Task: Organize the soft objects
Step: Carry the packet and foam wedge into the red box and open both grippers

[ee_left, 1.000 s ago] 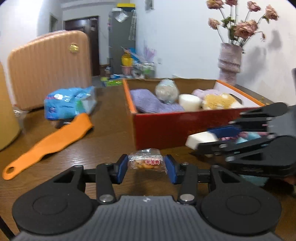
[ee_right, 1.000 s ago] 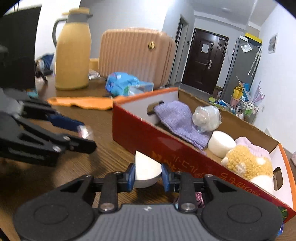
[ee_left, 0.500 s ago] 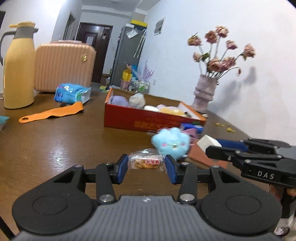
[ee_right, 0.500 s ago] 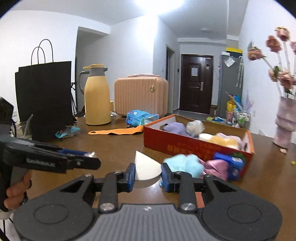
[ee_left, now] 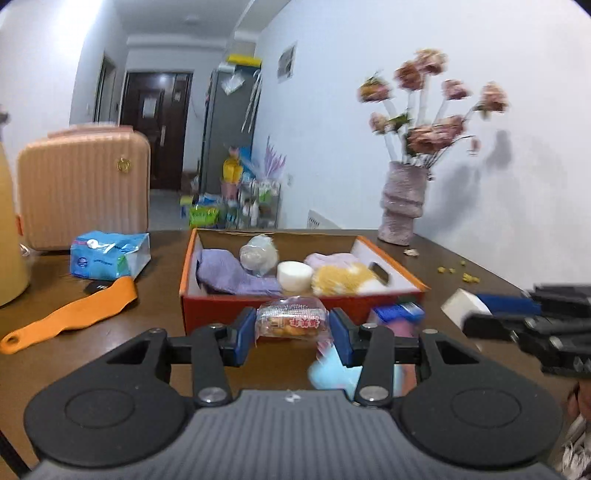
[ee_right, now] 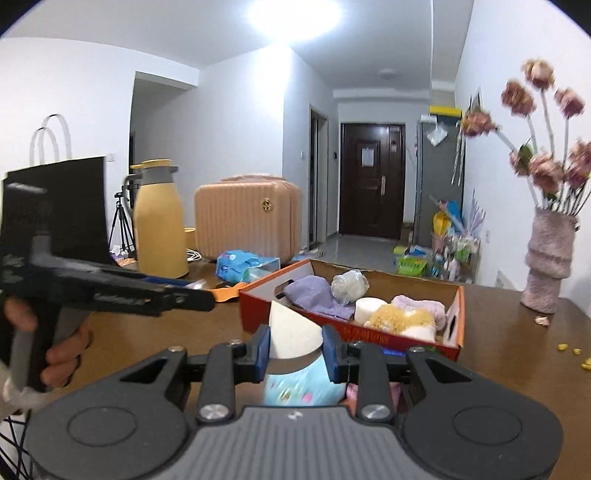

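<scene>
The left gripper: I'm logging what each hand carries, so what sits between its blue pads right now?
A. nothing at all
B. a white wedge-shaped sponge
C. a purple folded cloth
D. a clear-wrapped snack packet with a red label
D: in the left wrist view, the left gripper is clamped on the clear-wrapped snack packet with a red label, both blue pads pressing its ends.

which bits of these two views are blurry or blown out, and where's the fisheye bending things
Left wrist view: the flowers and the right gripper at the edge are motion-smeared, while the snack packet in the left gripper stays sharp. Right wrist view: the ceiling light is blown out, the left gripper is smeared, the white wedge is crisp, and the wall edges bow outward.
</scene>
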